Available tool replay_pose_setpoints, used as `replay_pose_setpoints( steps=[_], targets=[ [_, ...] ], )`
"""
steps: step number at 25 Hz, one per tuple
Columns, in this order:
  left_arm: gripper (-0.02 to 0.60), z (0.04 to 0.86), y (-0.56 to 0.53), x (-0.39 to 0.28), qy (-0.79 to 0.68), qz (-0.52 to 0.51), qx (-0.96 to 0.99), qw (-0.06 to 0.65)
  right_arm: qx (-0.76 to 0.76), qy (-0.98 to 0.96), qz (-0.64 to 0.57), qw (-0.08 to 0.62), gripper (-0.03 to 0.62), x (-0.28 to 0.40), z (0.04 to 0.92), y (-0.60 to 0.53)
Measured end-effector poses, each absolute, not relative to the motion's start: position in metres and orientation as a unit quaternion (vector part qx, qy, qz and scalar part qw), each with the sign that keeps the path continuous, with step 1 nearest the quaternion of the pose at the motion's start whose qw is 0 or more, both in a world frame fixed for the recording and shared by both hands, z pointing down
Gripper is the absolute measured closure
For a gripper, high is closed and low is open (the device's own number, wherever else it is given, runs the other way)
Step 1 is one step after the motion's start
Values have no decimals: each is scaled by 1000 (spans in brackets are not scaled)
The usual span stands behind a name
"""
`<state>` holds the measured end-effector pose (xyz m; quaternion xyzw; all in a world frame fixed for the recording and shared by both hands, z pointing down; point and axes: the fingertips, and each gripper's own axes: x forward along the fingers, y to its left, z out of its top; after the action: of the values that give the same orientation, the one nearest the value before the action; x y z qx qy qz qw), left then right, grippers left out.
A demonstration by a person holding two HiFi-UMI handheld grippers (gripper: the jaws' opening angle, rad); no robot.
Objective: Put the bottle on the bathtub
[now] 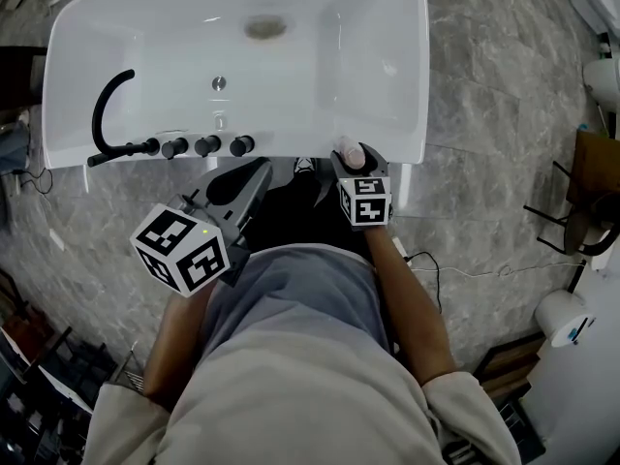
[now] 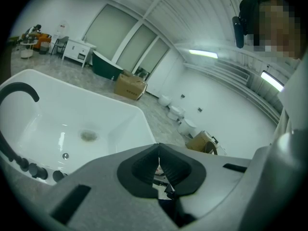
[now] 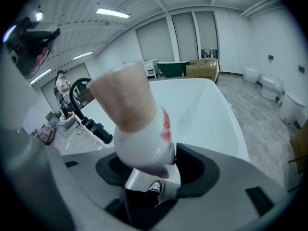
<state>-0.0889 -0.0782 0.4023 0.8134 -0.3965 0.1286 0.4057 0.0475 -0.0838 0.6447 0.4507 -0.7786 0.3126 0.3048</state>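
At the near rim of the bathtub (image 1: 407, 114), head view, the right gripper (image 1: 351, 166) was clamped on the bottle (image 1: 349, 150), off to the right of the three black knobs (image 1: 207, 145) on that same rim. Couldn't tell if the bottle was actually touching the rim. The basin itself just showed its drain (image 1: 264, 27), and the black faucet (image 1: 108, 114) curved up at the tub's left end. The left gripper (image 1: 254, 177) hung just short of the near rim, by the knobs.

Left gripper view: left gripper (image 2: 159, 163) had its jaws pressed together with nothing in them. The bathtub (image 2: 120, 110) sat beyond with the drain (image 2: 88, 135) in it, and a cardboard box (image 2: 130, 85) was on the floor past the tub's far end.

Right gripper view: the right gripper (image 3: 150, 163) was squeezing the bottle (image 3: 144, 138) by its white body, beige top tilted left, red mark on the side. The bathtub (image 3: 207, 114) was right behind it, faucet (image 3: 77, 94) to the left.
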Motion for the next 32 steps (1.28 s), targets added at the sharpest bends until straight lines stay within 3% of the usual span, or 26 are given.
replay_pose_setpoints(
  steps=[28,32],
  targets=[
    [572,393,-80,-65,-344,124,842,397,433,-816,298,241,362,52,545,-68],
    [572,389,-81,-54,-332,125,848,393,424,-830,290,219,409,53,516,-70]
  ],
)
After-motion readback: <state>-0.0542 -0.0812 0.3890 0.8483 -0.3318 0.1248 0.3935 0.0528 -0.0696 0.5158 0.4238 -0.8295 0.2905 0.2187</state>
